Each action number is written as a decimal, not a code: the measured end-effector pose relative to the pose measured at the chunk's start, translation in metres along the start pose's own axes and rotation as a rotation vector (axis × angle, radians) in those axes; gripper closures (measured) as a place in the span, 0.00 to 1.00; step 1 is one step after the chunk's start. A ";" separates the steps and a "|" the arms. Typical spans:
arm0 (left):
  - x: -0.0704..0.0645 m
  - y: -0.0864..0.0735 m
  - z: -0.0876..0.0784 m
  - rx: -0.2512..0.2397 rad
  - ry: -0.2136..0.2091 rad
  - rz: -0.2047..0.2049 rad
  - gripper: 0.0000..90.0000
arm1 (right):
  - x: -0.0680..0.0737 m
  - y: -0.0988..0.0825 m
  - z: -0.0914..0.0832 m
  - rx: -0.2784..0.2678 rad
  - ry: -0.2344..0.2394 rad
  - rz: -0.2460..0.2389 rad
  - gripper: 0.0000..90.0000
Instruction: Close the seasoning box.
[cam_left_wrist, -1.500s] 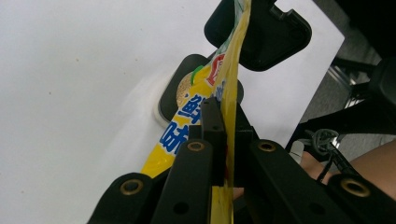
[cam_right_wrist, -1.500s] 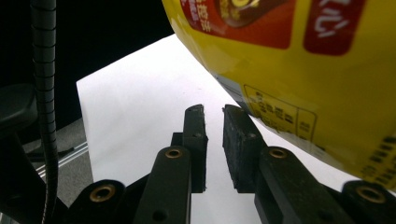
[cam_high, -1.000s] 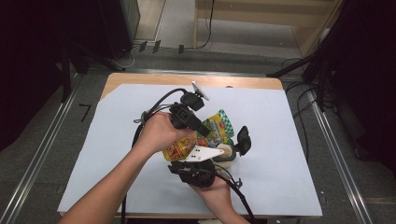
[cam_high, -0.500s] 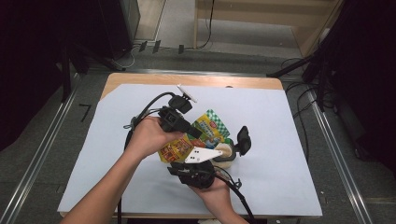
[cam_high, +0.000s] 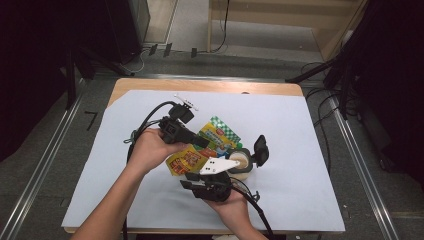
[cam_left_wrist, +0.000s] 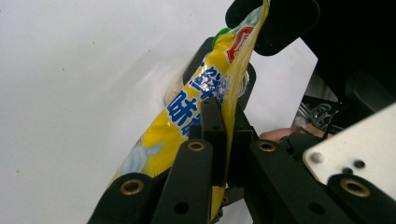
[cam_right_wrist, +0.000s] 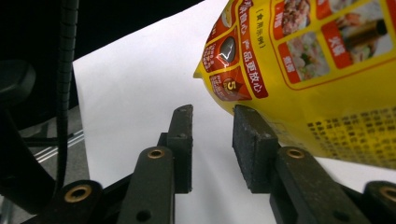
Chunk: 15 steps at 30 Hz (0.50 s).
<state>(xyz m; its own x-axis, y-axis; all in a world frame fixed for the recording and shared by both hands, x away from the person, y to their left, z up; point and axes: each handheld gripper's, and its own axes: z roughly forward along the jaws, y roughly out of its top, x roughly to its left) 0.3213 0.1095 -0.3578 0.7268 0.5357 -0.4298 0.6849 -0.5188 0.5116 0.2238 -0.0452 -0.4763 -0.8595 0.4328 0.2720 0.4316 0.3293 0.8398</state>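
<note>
A yellow and green printed food packet (cam_high: 220, 136) is held over the white table cover, and my left gripper (cam_high: 202, 143) is shut on it. In the left gripper view the jaws (cam_left_wrist: 224, 116) pinch the packet (cam_left_wrist: 205, 84) edge-on. My right gripper (cam_right_wrist: 212, 112) is below it near the table's front edge, its body (cam_high: 210, 189) in the person's hand. Its jaws have just been opening and nothing lies between them. The packet's lower corner (cam_right_wrist: 317, 70) hangs just above the right pad.
A round tan-topped container (cam_high: 240, 161) stands right of the packet, with a black piece (cam_high: 260, 149) upright beside it. The white cover (cam_high: 300, 130) spreads over a wooden table (cam_high: 210, 86). Cables trail from both grippers. Metal rails flank the table.
My left gripper has moved to the left with the packet still in it. The right hand has stayed where it was.
</note>
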 end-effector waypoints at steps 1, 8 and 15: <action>0.000 0.000 0.000 0.000 0.000 0.000 1.00 | 0.000 0.000 0.000 0.000 0.000 0.000 0.76; 0.010 -0.009 -0.006 -0.052 -0.016 -0.013 1.00 | -0.005 0.000 0.002 0.017 0.016 0.019 0.67; 0.025 -0.016 -0.014 -0.096 -0.023 -0.040 1.00 | -0.009 -0.002 0.003 0.028 0.025 0.010 0.58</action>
<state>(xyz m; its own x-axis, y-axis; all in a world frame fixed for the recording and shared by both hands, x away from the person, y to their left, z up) 0.3284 0.1406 -0.3662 0.7004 0.5388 -0.4680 0.7065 -0.4302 0.5620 0.2317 -0.0472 -0.4814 -0.8614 0.4152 0.2926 0.4478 0.3486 0.8234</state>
